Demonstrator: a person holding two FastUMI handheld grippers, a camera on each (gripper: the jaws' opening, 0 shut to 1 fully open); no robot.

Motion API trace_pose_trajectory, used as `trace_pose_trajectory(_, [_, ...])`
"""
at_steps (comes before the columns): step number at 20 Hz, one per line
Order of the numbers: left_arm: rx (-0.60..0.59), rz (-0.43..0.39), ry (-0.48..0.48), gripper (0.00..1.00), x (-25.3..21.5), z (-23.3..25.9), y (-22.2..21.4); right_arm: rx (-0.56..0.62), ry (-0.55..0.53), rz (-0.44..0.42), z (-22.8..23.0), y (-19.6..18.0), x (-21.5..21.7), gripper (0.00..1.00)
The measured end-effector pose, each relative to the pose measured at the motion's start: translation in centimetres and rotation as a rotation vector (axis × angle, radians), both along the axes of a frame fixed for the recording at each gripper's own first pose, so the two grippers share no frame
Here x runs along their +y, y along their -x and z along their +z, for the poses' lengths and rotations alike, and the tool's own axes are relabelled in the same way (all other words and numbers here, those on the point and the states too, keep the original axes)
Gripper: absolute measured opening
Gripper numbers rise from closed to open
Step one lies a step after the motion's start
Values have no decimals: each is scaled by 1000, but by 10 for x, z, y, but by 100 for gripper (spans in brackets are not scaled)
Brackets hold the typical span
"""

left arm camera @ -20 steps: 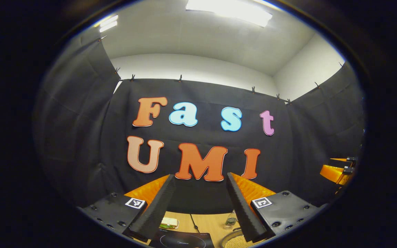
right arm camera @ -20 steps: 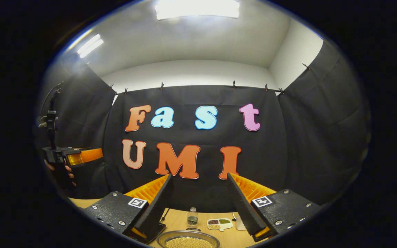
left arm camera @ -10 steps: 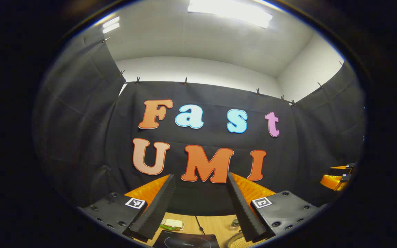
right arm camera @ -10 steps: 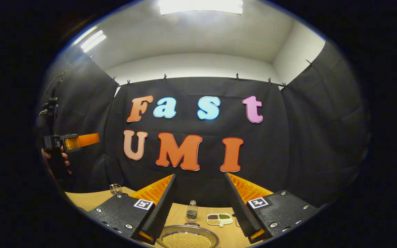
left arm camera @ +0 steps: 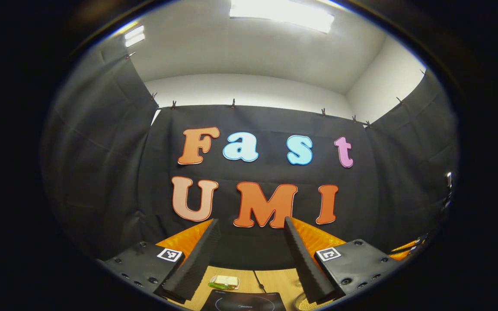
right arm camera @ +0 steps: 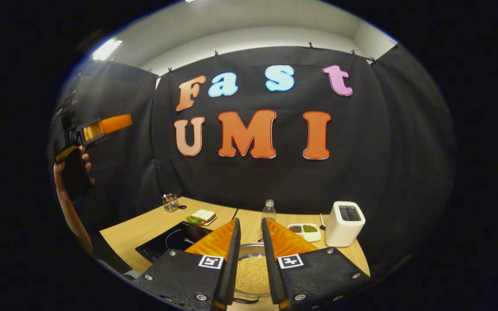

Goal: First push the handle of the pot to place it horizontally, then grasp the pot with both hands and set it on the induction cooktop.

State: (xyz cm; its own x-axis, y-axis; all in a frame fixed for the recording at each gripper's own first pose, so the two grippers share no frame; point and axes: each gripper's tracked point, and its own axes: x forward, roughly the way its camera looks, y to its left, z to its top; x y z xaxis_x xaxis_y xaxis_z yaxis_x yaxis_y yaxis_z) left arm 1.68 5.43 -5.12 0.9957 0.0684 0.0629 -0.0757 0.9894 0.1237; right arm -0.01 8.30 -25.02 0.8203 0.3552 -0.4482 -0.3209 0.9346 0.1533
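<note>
Fingers of the right gripper (right arm camera: 251, 242) are close together with a narrow gap, nothing clamped, held above the bench (right arm camera: 145, 226). Pot (right arm camera: 249, 272) sits straight below and ahead of them, seen through the gap: metal rim, full of small yellowish beans; its handle can't be made out. Induction cooktop (right arm camera: 173, 242) lies just left of the fingers, flat on the bench, beside the pot and apart from it. Beyond the fingertips: a clear bottle (right arm camera: 268, 211) dead ahead, a divided dish of beans (right arm camera: 304, 231) slightly right, a white toaster (right arm camera: 344, 223) further right. Beyond the cooktop, left of the fingers: a sandwich on a plate (right arm camera: 201, 217), then a small glass (right arm camera: 170, 202) near the back edge. Left gripper (left arm camera: 251, 242) fingers are wide apart and empty, held high and pointed at the cloth wall. Under them the cooktop's (left arm camera: 244, 301) far edge shows between the fingers, the sandwich plate (left arm camera: 224, 282) just past it, and a sliver of the pot (left arm camera: 304, 305) of beans by the right finger. In the right gripper view the left gripper (right arm camera: 102, 126) is far off to the upper left, well above the bench, a hand (right arm camera: 74, 166) on its grip.
</note>
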Motion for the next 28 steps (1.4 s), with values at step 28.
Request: trace_pose_trajectory(28, [138,50,16,97,31,-52,-21,990,-208,186,-223,128,90,0])
